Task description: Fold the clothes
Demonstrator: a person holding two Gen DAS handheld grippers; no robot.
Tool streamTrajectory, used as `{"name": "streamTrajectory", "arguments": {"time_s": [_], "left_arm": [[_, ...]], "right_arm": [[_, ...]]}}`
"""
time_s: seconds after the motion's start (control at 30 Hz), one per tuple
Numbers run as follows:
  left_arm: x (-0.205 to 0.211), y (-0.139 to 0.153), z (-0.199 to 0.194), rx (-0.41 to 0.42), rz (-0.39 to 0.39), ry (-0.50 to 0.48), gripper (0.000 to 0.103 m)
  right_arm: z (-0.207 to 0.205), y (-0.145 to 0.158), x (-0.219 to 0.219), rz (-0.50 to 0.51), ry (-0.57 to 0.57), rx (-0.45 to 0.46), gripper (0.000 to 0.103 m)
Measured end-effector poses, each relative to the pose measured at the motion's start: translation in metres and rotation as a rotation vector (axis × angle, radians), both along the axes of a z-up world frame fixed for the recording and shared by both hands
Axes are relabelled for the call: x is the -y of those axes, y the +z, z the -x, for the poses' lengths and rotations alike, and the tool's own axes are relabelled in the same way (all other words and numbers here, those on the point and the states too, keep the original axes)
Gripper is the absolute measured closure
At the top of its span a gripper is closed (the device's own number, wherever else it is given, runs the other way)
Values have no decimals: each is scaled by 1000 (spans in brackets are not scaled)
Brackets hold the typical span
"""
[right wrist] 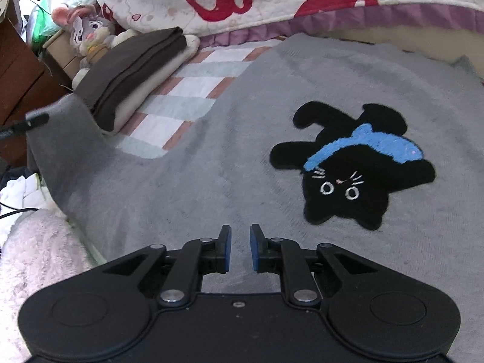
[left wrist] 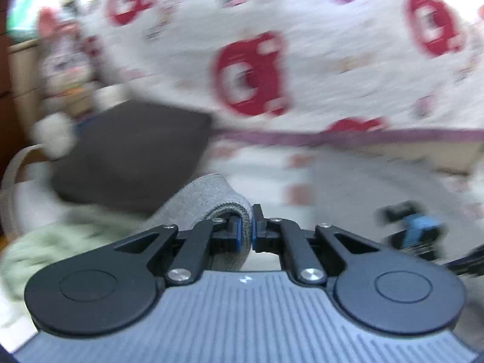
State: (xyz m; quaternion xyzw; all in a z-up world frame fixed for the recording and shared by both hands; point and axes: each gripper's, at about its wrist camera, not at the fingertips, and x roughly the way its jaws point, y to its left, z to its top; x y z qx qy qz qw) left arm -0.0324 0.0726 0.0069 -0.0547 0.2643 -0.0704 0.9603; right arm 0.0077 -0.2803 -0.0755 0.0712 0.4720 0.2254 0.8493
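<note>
- Grey sweater lies spread flat over the bed, cat patch face up; the patch's head end points toward the right gripper, so the body's long axis runs from the near edge of the bed away toward the quilt at the far edge.
- Right gripper: jaws a small gap apart, nothing between them, hovering over the sweater body near the bed's near edge. Cat patch sits ahead and to the right of it.
- Left gripper: jaws clamped shut on a ribbed grey cuff, fabric bunched over and between the pads. The view is badly motion-blurred.
- Sleeve in the right wrist view rises off the bed at the left edge, pulled up beside the folded dark stack; a dark tip at its top is probably the left gripper, too blurred to confirm.
- Key relation: the held sleeve is out to the left of the body, so it has to travel right, across the long axis, to land on the sweater. Left hand owns that move; right is nearer the body's middle and free to pin or smooth.
- Judgement: sleeve fold-in under way, not yet laid down.
- Risk: the cuff grip looks shallow and could slip; the sleeve could brush the folded stack and plush toy at the far left corner.
- Pale green cloth lies below the left gripper, not part of this fold.
</note>
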Motion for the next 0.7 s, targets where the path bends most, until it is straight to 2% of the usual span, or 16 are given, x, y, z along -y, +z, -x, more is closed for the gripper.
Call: {"name": "streamTrajectory", "arguments": {"time_s": [0.07,0.13,0.2,0.27,0.3,0.37,0.47,0.5,0.53,0.6,0.7], "left_arm": [[33,5,-9,-25,46,-91,97],[65,8,-17,-42,95,-194,97],[98,10,-25,-88,171,-302,97],[125,2,-33,-188,303,-434,97],[138,-9,-36,-272,413,-509,97],[163,-42,-36,-432,591,-580,97],[197,-80,-27,-494,486,-588,97],[205,-87,-23,-502,427,-594,97],[208,-92,-19,-492,407,-607,97],[212,-104,-14,-494,396,-631,96],[213,-125,-15,-586,399,-641,95]], "right_arm": [[2,3,5,-17,-30,25,86],[8,8,8,-88,-71,52,87],[9,12,11,-115,-80,57,87],[9,14,14,-113,-86,61,87],[9,16,16,-97,-95,68,87],[9,13,26,-77,-133,54,86],[10,-2,47,-33,-230,-23,86],[12,-7,53,-7,-255,-45,86],[13,-12,59,17,-276,-68,86],[18,-17,69,14,-288,-95,86],[24,-18,78,-12,-308,-121,86]]}}
